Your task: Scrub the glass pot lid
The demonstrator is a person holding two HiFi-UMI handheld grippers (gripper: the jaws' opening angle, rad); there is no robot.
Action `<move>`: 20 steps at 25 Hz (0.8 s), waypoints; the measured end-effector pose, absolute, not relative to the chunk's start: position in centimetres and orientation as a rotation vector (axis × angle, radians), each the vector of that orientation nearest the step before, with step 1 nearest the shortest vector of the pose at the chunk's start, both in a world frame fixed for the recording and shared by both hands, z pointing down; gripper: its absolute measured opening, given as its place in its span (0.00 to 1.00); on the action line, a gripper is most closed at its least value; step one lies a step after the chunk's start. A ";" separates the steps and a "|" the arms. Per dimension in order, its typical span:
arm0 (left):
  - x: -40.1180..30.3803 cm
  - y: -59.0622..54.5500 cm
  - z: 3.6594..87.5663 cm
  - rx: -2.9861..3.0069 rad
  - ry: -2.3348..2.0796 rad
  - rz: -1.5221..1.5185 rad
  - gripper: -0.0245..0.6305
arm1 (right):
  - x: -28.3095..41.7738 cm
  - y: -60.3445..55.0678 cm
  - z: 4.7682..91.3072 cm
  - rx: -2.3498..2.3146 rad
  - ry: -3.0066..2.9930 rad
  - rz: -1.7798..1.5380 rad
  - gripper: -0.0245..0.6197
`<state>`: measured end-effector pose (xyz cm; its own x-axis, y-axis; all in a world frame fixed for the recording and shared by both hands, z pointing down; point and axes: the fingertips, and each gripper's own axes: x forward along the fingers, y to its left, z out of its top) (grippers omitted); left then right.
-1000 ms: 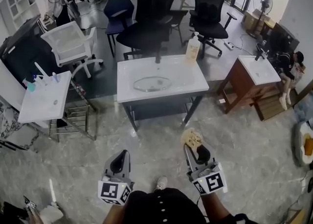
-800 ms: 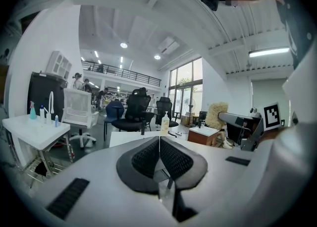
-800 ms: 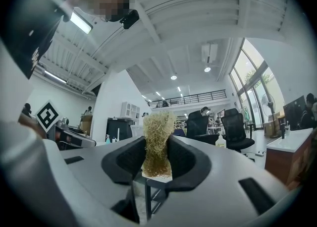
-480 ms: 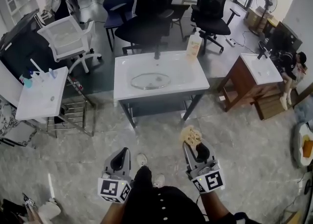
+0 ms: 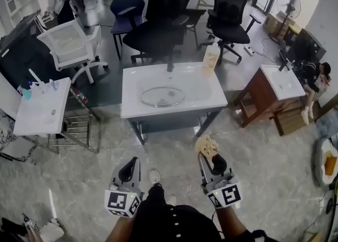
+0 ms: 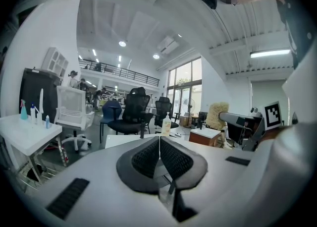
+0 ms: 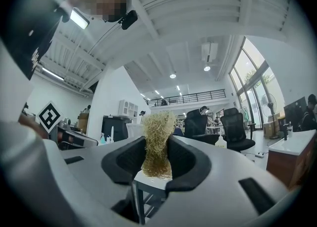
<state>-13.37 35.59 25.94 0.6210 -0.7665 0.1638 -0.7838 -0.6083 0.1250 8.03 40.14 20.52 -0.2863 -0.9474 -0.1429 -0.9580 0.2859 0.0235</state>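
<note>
A round glass pot lid lies flat in the basin of a white sink stand ahead of me. My left gripper hangs low at the left with its jaws shut and nothing between them, as the left gripper view confirms. My right gripper is shut on a yellow fibrous scrubber, which sticks up between the pads in the right gripper view. Both grippers are well short of the sink, over the floor.
A soap bottle stands at the sink's back right by a dark tap. Office chairs crowd behind it. A white side table stands left, a brown sink cabinet right. My shoe is on grey tiles.
The sink stand has come closer and sits lower in the head view as I stepped forward. Both grippers keep the same hold and place.
</note>
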 end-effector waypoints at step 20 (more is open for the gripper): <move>-14.6 20.1 24.6 2.688 -1.263 0.081 0.08 | 6.4 25.1 19.0 -1.815 2.424 0.208 0.26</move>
